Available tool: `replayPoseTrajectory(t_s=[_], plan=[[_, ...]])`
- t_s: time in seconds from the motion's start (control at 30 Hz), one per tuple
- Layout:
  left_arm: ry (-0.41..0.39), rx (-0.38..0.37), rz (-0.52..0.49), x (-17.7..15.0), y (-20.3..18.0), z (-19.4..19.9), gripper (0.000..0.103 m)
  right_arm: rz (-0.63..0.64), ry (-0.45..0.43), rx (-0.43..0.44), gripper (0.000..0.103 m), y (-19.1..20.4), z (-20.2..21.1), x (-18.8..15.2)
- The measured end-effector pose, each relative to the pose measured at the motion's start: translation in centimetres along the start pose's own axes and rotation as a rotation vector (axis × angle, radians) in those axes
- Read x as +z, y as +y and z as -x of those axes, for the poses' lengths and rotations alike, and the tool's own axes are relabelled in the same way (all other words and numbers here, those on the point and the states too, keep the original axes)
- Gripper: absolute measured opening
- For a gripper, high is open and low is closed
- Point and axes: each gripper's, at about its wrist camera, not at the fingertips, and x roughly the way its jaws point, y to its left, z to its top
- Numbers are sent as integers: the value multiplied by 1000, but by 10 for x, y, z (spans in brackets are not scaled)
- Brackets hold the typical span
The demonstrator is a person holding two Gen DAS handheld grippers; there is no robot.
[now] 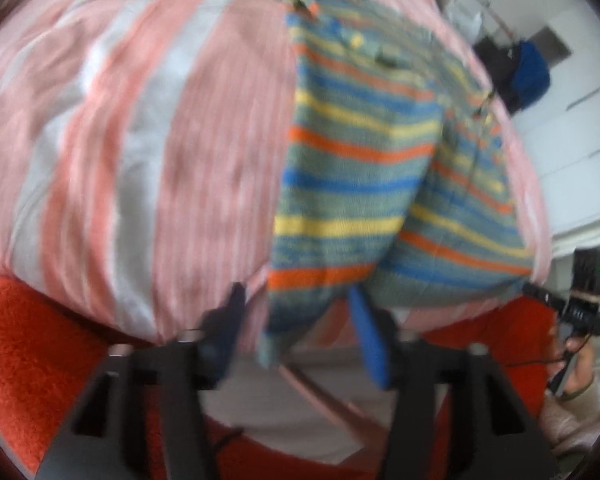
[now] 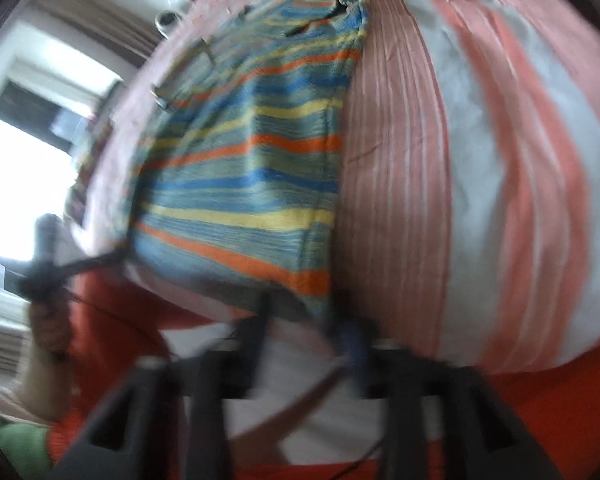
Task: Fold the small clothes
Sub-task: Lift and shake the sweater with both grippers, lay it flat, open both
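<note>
A small striped knit garment [image 1: 352,168], grey-green with blue, yellow and orange bands, lies on the pink and white striped bedcover [image 1: 160,140]. Its near hem hangs over the bed's edge. My left gripper [image 1: 296,304] is open, its fingers on either side of the hem's left corner. In the right wrist view the same garment [image 2: 252,168] lies ahead, and my right gripper [image 2: 300,308] is open with its fingers astride the hem's right corner. Both views are blurred. Each gripper shows in the other's view, the right one [image 1: 580,304] and the left one [image 2: 48,268].
An orange fleece blanket [image 1: 28,360] lies at the bed's near edge under both grippers. A bright window [image 2: 24,184] is at the left of the right wrist view. A blue object [image 1: 532,72] hangs by the white wall at the right.
</note>
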Motion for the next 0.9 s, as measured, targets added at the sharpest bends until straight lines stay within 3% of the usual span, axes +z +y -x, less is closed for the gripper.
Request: replayPoseTrajectory(t_s=[0.03,0.17,0.23,0.33,0.4,0.43,0.6,0.63,0.67,0.7,0.8,0.9], plan=[[-9,-3,8,2,3,-3,61,-1,-12,13,66,-2,1,-1],[21,6,30,11,4,-18,61,72,31,-30,63,2,-17,0],[28,14,20,10,4,-20,61,160,68,-31,6,13,-27,-2],[24,9,3,5,7,-10,63,206,126,-53,3,21,-11,-11],[27,9,-2,1,9,-10,64,241,162,-121,3,18,8,-20],[34,5,-4,2,8,-14,64,233,166,-168,3,11,19,-23],[63,29,-67,4,-11,-38,62,188,158,-227,3,-7,20,-15],[61,51,-82,5,-16,-41,53,187,160,-222,3,-7,15,-13],[63,62,-91,4,-18,-43,9,190,161,-219,3,-8,11,-13],[77,49,-77,6,-17,-45,3,195,163,-217,3,-10,11,-14],[47,63,-43,4,-10,-30,2,200,157,-250,3,-3,10,-18],[13,75,-55,-4,-12,-3,1,185,119,-296,3,2,33,-18]])
